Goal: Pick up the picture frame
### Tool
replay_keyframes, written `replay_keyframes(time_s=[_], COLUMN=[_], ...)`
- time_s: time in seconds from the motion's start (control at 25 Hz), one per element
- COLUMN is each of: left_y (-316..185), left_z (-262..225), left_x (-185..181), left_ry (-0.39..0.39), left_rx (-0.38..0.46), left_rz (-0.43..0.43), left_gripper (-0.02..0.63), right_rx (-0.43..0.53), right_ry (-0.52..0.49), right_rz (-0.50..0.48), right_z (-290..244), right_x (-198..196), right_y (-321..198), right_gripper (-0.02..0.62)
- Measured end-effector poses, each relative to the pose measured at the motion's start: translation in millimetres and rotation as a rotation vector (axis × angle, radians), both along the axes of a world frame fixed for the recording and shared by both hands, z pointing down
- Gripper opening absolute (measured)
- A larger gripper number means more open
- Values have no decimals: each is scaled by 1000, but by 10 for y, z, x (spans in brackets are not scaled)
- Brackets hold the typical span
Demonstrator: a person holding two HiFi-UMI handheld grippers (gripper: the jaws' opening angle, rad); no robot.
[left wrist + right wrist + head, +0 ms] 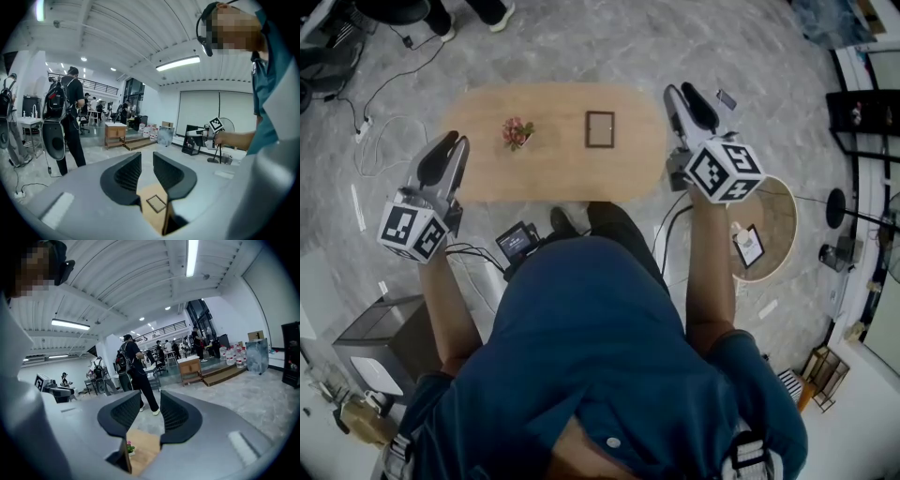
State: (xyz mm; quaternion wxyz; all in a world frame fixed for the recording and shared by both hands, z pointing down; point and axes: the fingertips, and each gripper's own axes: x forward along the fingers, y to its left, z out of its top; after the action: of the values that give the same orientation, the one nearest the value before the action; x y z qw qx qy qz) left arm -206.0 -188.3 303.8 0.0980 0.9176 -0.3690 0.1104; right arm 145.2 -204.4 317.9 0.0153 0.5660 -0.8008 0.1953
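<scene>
A small dark-rimmed picture frame (600, 129) lies flat on the oval wooden table (487, 173), right of centre. In the left gripper view the picture frame (156, 203) shows far below, between the jaws. My left gripper (452, 145) hangs in the air over the table's left end, open and empty. At the table's right end my right gripper (683, 94) is raised high, also open and empty. The jaws of the left gripper (146, 160) and right gripper (151, 400) stand a little apart with nothing between them.
A small pot of pink flowers (517, 132) stands on the table left of the frame. A round side table (780, 202) with a small framed card (748, 246) is at the right. A device with cables (517, 242) and a grey box (375, 342) sit on the floor. People stand far behind.
</scene>
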Motion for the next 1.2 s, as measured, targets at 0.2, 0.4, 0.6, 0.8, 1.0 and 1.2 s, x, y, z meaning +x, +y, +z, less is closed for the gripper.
replay_keyframes(time_s=[0.2, 0.4, 0.6, 0.8, 1.0, 1.2], left_y=[-126, -246, -295, -252, -188, -121], left_z=[148, 330, 531, 757, 993, 1207], left_x=[54, 84, 111, 158, 217, 172], left_ry=[-13, -32, -55, -73, -89, -113], left_rx=[-42, -93, -147, -200, -255, -311], left_rz=[-21, -51, -81, -106, -128, -162], left_gripper=[75, 75, 75, 74, 75, 74], right_rx=[-75, -179, -291, -393, -484, -588], right_ry=[-15, -30, -49, -56, -70, -75], right_rz=[-23, -44, -57, -62, -70, -64], right_z=[421, 1010, 1704, 2371, 3012, 3681], right_x=[29, 74, 104, 158, 187, 186], right_y=[-327, -633, -862, -974, -1043, -1095], right_gripper=[115, 115, 115, 115, 115, 115])
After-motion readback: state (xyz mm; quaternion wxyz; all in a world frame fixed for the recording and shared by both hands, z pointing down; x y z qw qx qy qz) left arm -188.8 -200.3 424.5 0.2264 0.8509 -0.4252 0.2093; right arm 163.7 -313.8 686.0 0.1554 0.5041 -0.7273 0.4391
